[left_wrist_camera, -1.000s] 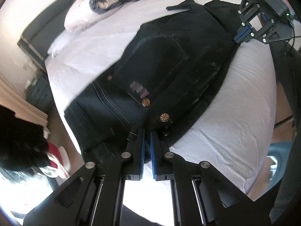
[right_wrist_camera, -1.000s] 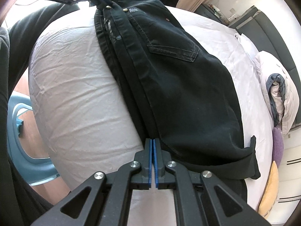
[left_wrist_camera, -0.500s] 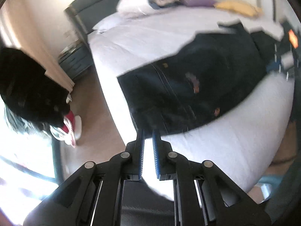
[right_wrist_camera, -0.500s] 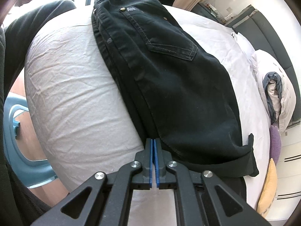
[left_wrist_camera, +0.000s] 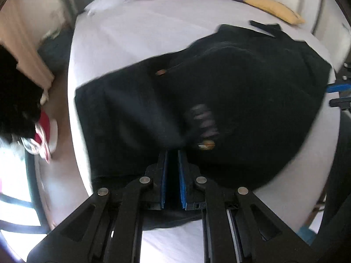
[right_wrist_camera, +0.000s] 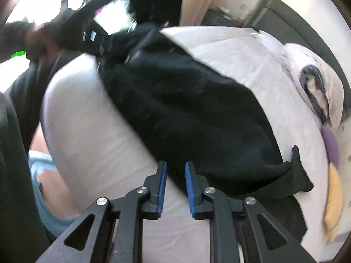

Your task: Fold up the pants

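Black jeans (left_wrist_camera: 241, 92) lie folded lengthwise on the white bed (left_wrist_camera: 142, 35). My left gripper (left_wrist_camera: 172, 153) hovers over the waist end, close to a rivet (left_wrist_camera: 206, 145) and the inner label (left_wrist_camera: 204, 120). Only a narrow dark slot shows between its blue pads, and I cannot tell if cloth is pinched in it. In the right wrist view, a hand holds the left gripper (right_wrist_camera: 98, 37) at the waist end. My right gripper (right_wrist_camera: 175, 164) is over the jeans' (right_wrist_camera: 186, 109) near edge by the hems. Its jaws are opening, and the pads stand apart from the cloth.
A white pillow (right_wrist_camera: 316, 81), a purple cushion (right_wrist_camera: 331, 142) and a yellow cushion (right_wrist_camera: 333, 197) lie at the head end, below a dark headboard (right_wrist_camera: 291, 15). A light blue plastic seat (right_wrist_camera: 41, 175) stands beside the bed. Red-and-white cloth (left_wrist_camera: 46, 135) lies on the floor.
My left gripper let go of the waistband, swung out past the bed's edge, then came back over the waist. My right gripper rose, rolled, and parted its jaws from the jeans' edge.
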Available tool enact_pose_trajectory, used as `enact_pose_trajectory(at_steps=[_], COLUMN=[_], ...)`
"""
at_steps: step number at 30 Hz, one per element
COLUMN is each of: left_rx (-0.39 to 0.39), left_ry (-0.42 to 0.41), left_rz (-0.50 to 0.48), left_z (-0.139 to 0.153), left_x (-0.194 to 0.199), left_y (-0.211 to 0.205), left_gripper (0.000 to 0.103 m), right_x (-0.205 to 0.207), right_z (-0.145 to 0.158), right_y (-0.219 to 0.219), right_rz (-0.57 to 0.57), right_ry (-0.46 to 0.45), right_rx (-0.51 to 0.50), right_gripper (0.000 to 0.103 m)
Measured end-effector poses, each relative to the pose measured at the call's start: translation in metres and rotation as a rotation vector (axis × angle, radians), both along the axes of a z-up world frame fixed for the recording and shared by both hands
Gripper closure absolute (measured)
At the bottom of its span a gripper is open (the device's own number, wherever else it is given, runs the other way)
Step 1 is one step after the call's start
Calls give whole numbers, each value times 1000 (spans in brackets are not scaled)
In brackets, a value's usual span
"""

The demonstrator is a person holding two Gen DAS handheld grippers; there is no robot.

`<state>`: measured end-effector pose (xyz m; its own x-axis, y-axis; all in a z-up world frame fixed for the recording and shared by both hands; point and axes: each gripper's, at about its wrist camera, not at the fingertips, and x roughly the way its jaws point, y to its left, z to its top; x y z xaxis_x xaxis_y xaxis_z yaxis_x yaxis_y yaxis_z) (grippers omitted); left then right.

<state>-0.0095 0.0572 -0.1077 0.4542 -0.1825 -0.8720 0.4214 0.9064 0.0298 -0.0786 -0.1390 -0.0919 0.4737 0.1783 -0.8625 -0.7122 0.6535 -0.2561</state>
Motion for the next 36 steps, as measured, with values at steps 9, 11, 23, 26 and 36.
enact_pose_trajectory(at_steps=[9, 11, 23, 26, 36], left_rx=[45, 53, -32, 4, -33], left_ry=[-9, -18, -21, -87, -113], left_rz=[31, 40, 68, 112, 36], left_z=[-2, -2, -8, 9, 31], left_x=[21, 20, 14, 8, 29], left_y=[-9, -8, 25, 22, -40], left_gripper=[93, 93, 93, 93, 92], right_x=[109, 134, 294, 298, 212], right_z=[6, 0, -84, -66, -75], right_y=[15, 26, -19, -34, 2], right_rz=[-219, -221, -760, -821, -607], right_ry=[191, 267, 444, 389, 527], right_rx=[430, 524, 704, 692, 811], right_gripper=[68, 68, 103, 91, 71])
